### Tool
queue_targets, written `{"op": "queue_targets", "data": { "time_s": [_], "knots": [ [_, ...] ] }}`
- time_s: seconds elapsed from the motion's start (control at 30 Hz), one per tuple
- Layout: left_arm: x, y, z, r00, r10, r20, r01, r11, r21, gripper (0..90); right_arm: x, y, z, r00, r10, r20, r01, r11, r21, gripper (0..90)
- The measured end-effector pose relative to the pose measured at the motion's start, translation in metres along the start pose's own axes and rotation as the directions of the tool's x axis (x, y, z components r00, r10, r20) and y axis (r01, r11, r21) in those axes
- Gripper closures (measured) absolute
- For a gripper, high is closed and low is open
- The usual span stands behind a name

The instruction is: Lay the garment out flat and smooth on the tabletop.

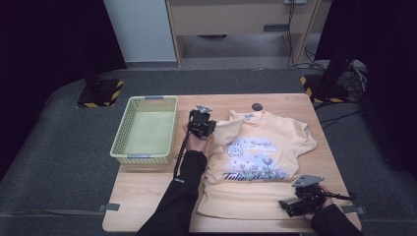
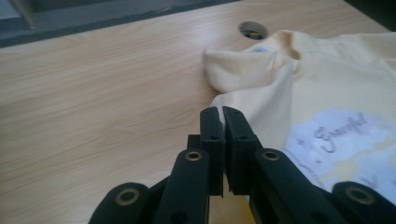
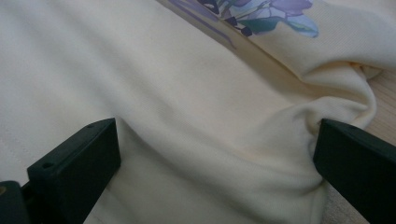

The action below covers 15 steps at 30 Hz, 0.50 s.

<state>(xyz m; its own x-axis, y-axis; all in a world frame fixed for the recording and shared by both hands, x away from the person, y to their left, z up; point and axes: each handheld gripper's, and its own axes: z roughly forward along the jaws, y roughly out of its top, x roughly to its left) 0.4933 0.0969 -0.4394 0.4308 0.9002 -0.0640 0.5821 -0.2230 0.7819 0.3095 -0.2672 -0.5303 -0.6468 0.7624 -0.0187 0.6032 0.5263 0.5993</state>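
A pale yellow T-shirt [image 1: 260, 162] with a purple flower print lies face up on the wooden table [image 1: 147, 196]. My left gripper [image 1: 205, 125] is at the shirt's left sleeve. In the left gripper view its jaws [image 2: 222, 112] are pressed together with a thin edge of the yellow cloth [image 2: 327, 84] pinched between them. My right gripper [image 1: 286, 206] rests at the shirt's lower right hem. The right gripper view has its jaws [image 3: 218, 126] wide apart, astride a bunched fold of the cloth [image 3: 187, 84].
A light green plastic basket [image 1: 142, 99] stands to the left of the shirt, with nothing in it. A round cable hole [image 1: 256, 106] sits at the table's far edge above the collar. Two stands with yellow-black bases [image 1: 101, 93] [image 1: 322, 91] flank the table's far corners.
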Motion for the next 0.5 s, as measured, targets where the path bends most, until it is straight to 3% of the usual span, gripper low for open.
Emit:
{"op": "queue_targets", "data": {
  "time_s": [0.17, 0.3, 0.43, 0.5],
  "knots": [
    [0.031, -0.007, -0.015, 0.9912, -0.005, -0.132, 0.010, 0.9993, 0.036, 87.5, 0.000, 0.000, 0.000, 1.0000, 0.001, 0.000, -0.001, 1.000, 0.001, 0.8],
    [0.046, -0.015, -0.021, 0.9831, -0.017, -0.182, 0.027, 0.9982, 0.053, 87.4, 0.000, 0.000, 0.000, 1.0000, 0.003, 0.000, -0.003, 1.000, 0.001, 0.9],
    [0.053, -0.018, -0.027, 0.9777, -0.044, -0.205, 0.050, 0.9984, 0.024, 85.9, 0.000, 0.000, 0.000, 1.0000, 0.006, 0.001, -0.006, 1.000, 0.000, 1.3],
    [0.053, -0.016, -0.030, 0.9677, -0.037, -0.249, 0.038, 0.9993, -0.002, 75.9, 0.000, 0.000, -0.001, 1.0000, 0.004, 0.001, -0.004, 1.000, 0.001, 1.8]
  ]
}}
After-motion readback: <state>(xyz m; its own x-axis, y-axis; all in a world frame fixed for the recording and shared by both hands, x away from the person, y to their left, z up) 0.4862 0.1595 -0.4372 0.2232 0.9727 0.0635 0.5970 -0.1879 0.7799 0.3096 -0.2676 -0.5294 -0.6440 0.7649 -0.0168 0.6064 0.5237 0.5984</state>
